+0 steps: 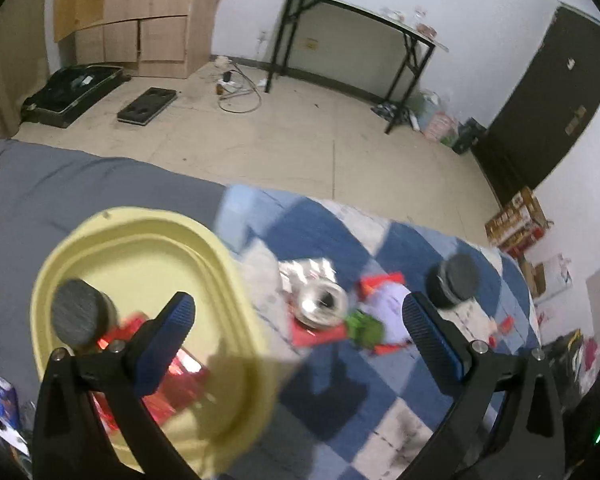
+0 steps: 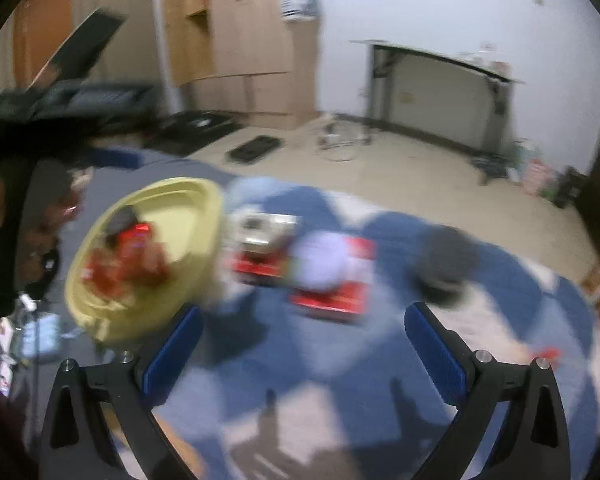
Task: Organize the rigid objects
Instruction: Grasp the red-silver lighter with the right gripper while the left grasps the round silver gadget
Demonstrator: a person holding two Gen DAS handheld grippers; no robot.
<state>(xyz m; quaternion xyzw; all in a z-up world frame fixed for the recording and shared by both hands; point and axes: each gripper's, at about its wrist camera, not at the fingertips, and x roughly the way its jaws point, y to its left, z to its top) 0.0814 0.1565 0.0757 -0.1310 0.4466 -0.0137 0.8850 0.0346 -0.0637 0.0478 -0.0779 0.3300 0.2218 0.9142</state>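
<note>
Left wrist: hand-held gripper (image 1: 298, 322) spread wide, yellow basin (image 1: 140, 240) under its left finger.

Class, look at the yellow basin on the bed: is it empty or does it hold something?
Not empty. The yellow basin holds red packets and a dark-lidded jar.

Left claw (image 1: 296, 322): jaws spread wide, blue ribbed pads (image 1: 432, 344) facing inward, nothing between them. Black finger arms angle up from the lower corners of the left wrist view.

Right claw (image 2: 302, 344): jaws likewise wide apart, blue pads (image 2: 174, 354) clear of contact. Heavy motion blur across the right wrist view.
</note>
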